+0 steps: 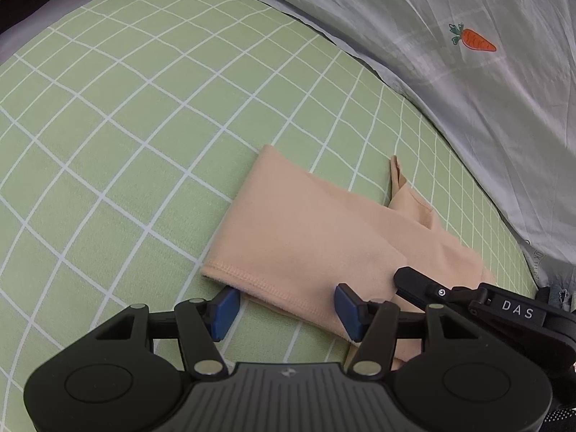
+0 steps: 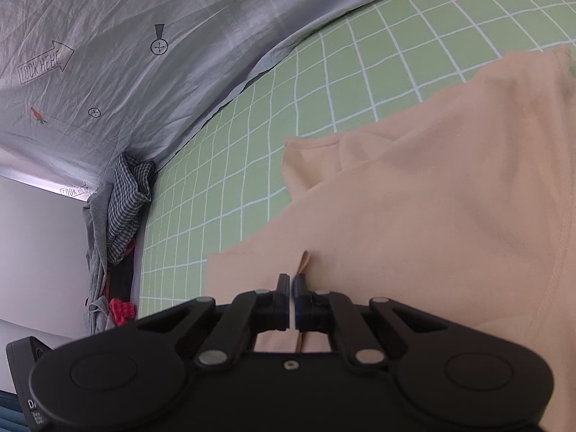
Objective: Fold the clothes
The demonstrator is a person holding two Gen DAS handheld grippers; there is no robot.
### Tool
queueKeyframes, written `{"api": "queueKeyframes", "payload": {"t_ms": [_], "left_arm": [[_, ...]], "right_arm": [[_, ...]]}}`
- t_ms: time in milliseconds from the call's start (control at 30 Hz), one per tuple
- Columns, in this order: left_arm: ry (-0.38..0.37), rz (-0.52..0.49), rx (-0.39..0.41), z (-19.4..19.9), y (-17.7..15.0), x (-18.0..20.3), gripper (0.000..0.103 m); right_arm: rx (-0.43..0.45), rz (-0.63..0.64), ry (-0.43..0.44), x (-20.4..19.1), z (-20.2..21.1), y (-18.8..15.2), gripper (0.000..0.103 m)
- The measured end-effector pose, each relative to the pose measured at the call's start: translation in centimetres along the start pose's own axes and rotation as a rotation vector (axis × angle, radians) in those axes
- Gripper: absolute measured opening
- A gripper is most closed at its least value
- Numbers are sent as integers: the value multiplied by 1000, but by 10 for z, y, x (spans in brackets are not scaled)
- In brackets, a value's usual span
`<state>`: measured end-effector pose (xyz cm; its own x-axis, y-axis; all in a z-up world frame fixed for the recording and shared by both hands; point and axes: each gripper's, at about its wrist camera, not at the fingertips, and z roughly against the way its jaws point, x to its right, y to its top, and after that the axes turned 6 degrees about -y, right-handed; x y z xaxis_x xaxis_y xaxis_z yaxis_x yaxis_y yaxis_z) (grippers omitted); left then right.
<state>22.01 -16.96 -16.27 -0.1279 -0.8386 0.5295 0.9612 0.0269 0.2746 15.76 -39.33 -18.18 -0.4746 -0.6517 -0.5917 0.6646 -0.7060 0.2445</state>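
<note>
— Fingers first. What do the left gripper [image 1: 286, 311] fingers do?

— They are wide apart. The blue pads [image 1: 226, 306] sit by the near hem of the peach top [image 1: 306, 237], one at each side. They hold nothing.

— And the right gripper [image 2: 292, 300]?

— Its fingers are pressed together on a small pinch of the peach top [image 2: 432, 198]. In the left view it comes in at 4 o'clock and rests on the cloth.

— Where is the top?

— It lies folded on the green sheet [image 1: 144, 126], right in front of both grippers.

— What is farther away?

— A grey blanket [image 1: 486, 90] with a carrot [image 1: 473, 39] at 1 o'clock. In the right view, a checked cloth [image 2: 127, 201] is bunched up at 9 o'clock.
</note>
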Motion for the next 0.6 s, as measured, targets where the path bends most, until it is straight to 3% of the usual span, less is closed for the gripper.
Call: {"api": "queueKeyframes", "payload": {"t_ms": [167, 267, 333, 433, 500, 600], "left_arm": [[11, -20, 1, -1, -2, 2, 59], [14, -20, 1, -1, -2, 3, 59], [10, -17, 0, -1, -2, 2, 59], [2, -3, -2, -1, -1, -1, 59], [-2, 3, -3, -1, -1, -2, 59], [-3, 5, -5, -1, 0, -2, 60]], "right_arm": [[2, -3, -11, 0, 2, -2, 2], [-19, -11, -40, 0, -3, 0, 11], [-25, -30, -32, 3, -8, 2, 23], [-28, -47, -17, 3, -12, 7, 26], [-30, -49, -3, 2, -15, 9, 25], [-38, -21, 17, -3, -18, 9, 15]]}}
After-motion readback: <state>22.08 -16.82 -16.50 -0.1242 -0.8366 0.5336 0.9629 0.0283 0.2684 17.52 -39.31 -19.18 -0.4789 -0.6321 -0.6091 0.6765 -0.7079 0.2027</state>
